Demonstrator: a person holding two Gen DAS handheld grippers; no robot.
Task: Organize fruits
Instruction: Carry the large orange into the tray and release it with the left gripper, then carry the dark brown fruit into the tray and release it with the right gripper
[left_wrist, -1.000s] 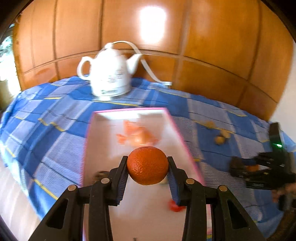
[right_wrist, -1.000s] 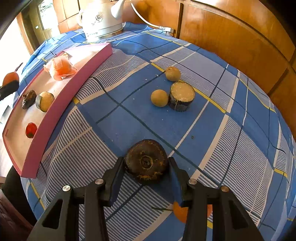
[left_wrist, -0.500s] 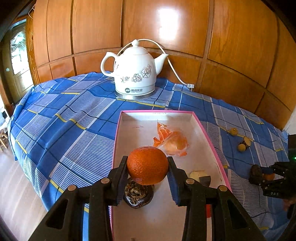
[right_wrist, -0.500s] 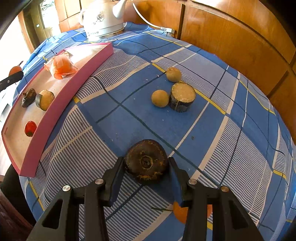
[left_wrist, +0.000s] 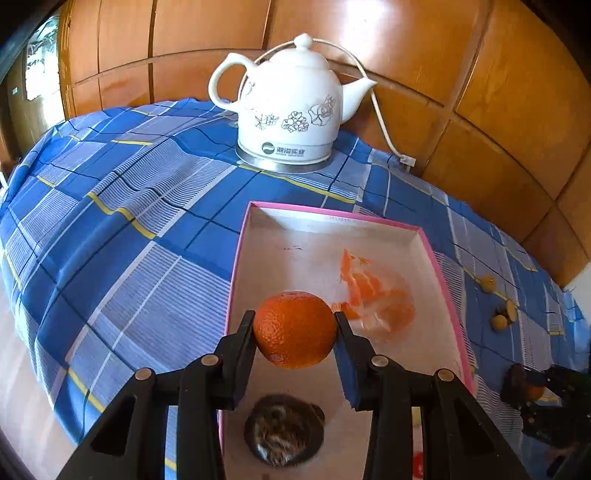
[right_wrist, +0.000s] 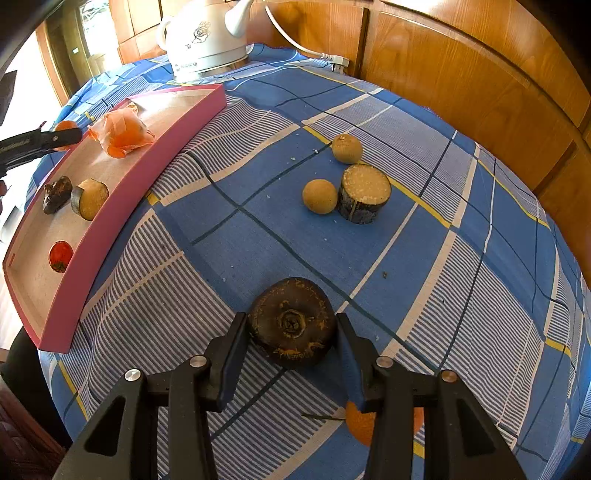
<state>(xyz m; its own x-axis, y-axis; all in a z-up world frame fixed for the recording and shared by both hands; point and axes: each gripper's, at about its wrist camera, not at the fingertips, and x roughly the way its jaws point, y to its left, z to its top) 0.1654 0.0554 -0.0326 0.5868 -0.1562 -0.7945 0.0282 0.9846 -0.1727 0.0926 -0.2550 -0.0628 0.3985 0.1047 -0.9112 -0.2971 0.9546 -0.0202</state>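
**Orange held over the pink tray while a dark fruit waits in the other tongs**

While the left tongs (left_wrist: 295, 328) hang above the pink tray (left_wrist: 443, 273), they pinch a whole orange (left_wrist: 293, 328) by its two sides, clear of the tray floor. That hold looks like a carry towards an open spot, since the job is to gather the fruits in the tray. Directly below the orange lies a dark wrinkled fruit (left_wrist: 284, 430), and just beyond it sits an orange piece wrapped in thin clear plastic (left_wrist: 376, 302); both narrow the room for setting down. A pale cut fruit piece (right_wrist: 90, 197) and a small red fruit (right_wrist: 60, 256) also rest in the tray.

Over on the blue checked table (right_wrist: 258, 229), the right tongs (right_wrist: 291, 325) grip a dark round fruit (right_wrist: 291, 323) with its stem end facing up; it seems to rest on the cloth, presumably next in line. Still loose on the table are two small tan fruits (right_wrist: 319, 195) beside a dark-skinned cut chunk (right_wrist: 364, 197), and another orange (right_wrist: 360, 421) half hidden under the right tongs. A white electric kettle (left_wrist: 295, 107) stands behind the tray, well apart from the work.
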